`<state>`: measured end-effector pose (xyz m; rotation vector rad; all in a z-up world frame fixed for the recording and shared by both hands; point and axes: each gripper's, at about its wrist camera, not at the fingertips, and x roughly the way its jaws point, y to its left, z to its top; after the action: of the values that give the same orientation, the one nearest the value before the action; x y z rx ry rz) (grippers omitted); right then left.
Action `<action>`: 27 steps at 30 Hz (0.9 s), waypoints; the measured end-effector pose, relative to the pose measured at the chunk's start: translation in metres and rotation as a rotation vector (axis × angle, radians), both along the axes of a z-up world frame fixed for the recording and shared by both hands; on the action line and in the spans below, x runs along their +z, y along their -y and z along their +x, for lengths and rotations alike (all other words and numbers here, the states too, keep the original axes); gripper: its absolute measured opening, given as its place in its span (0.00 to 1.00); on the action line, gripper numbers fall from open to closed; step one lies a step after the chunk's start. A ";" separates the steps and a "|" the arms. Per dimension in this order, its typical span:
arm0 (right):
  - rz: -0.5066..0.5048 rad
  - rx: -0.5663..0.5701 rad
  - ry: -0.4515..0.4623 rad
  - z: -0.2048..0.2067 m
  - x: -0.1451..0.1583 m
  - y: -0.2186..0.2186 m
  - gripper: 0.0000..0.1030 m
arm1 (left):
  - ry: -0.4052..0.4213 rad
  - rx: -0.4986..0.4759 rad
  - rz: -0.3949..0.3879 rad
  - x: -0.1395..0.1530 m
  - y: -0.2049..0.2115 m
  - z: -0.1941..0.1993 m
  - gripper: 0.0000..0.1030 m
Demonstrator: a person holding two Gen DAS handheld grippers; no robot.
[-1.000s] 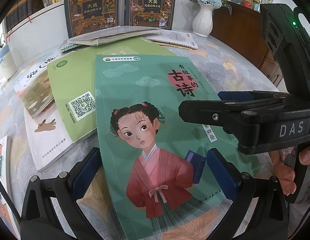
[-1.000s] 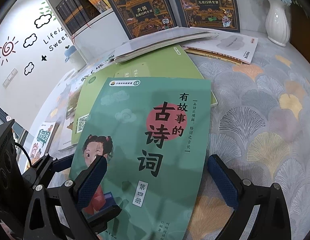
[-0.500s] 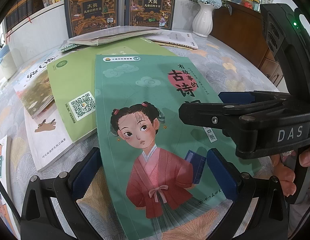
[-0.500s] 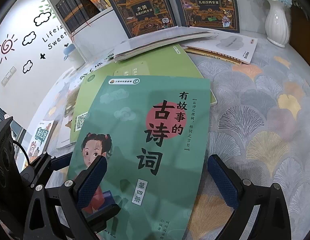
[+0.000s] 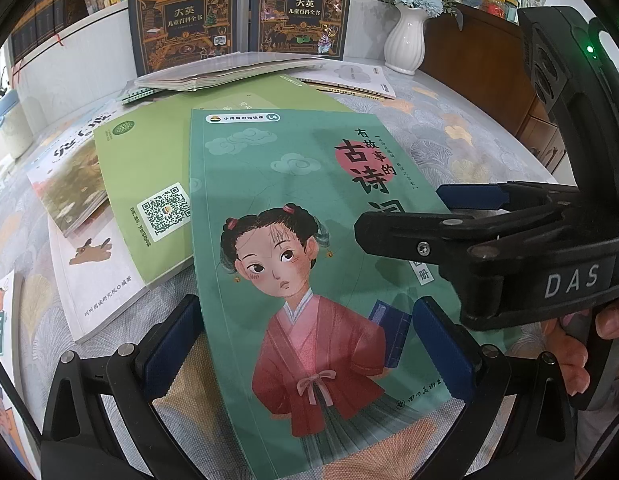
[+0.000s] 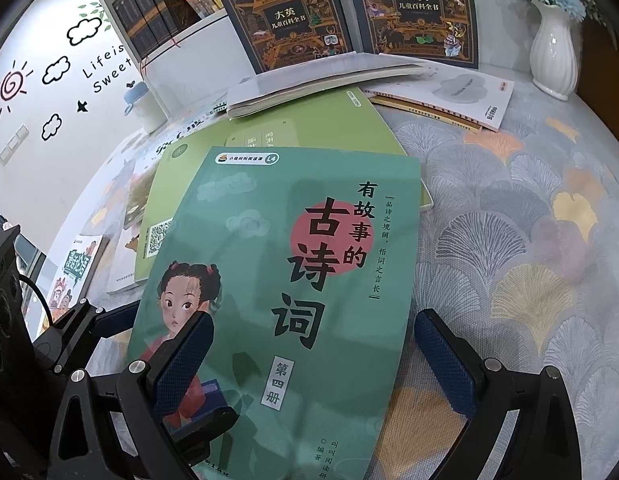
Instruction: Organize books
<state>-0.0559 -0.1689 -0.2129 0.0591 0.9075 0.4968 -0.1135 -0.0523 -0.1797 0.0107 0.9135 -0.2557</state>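
Observation:
A teal book (image 5: 293,216) with a girl in a red robe on its cover lies on the table, partly on a green book (image 5: 157,168). It also shows in the right wrist view (image 6: 293,264). My left gripper (image 5: 309,348) is open, its jaws straddling the teal book's near end. My right gripper (image 6: 313,364) is open over the book's lower right part; it shows from the side in the left wrist view (image 5: 441,216). The left gripper shows at the lower left of the right wrist view (image 6: 121,340).
More books lie at the left (image 5: 89,272) and back (image 5: 229,74). Two dark encyclopedia volumes (image 5: 181,16) stand against the shelf. A white vase (image 5: 405,40) with flowers stands at the back right, by a brown cabinet (image 5: 489,60). The tablecloth (image 6: 529,240) is patterned.
The right gripper has shifted slightly lower and left over the teal book. The left gripper and the books have not moved.

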 end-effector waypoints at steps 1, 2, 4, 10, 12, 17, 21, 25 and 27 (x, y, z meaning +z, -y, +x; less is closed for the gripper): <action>0.003 -0.001 -0.001 0.000 0.000 0.000 0.98 | 0.000 0.000 0.000 0.000 0.000 0.000 1.00; 0.006 -0.001 -0.002 0.000 0.000 0.001 0.98 | 0.000 0.000 0.000 0.000 0.000 0.000 1.00; 0.007 -0.001 -0.003 0.000 0.000 0.001 0.98 | 0.000 0.000 0.000 0.000 0.000 0.000 1.00; -0.006 -0.003 0.001 -0.002 0.000 0.000 0.98 | 0.000 0.000 0.000 0.000 0.000 0.000 1.00; -0.008 -0.003 0.002 -0.002 0.000 0.000 0.98 | 0.000 0.000 0.000 0.000 0.000 0.000 1.00; -0.006 -0.004 0.003 -0.003 0.000 0.000 0.98 | 0.000 0.000 0.000 0.000 0.000 0.000 1.00; -0.011 -0.002 0.004 -0.003 0.000 0.000 0.98 | 0.000 0.000 0.000 0.000 0.000 0.000 1.00; -0.017 -0.001 0.006 -0.003 0.000 -0.001 0.99 | 0.000 0.000 0.000 0.000 0.000 0.000 1.00; -0.023 -0.001 0.008 -0.004 0.000 -0.002 0.99 | 0.000 0.000 0.000 0.000 0.000 0.000 1.00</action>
<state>-0.0594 -0.1668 -0.2132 0.0365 0.9047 0.4857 -0.1134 -0.0523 -0.1800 0.0108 0.9139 -0.2554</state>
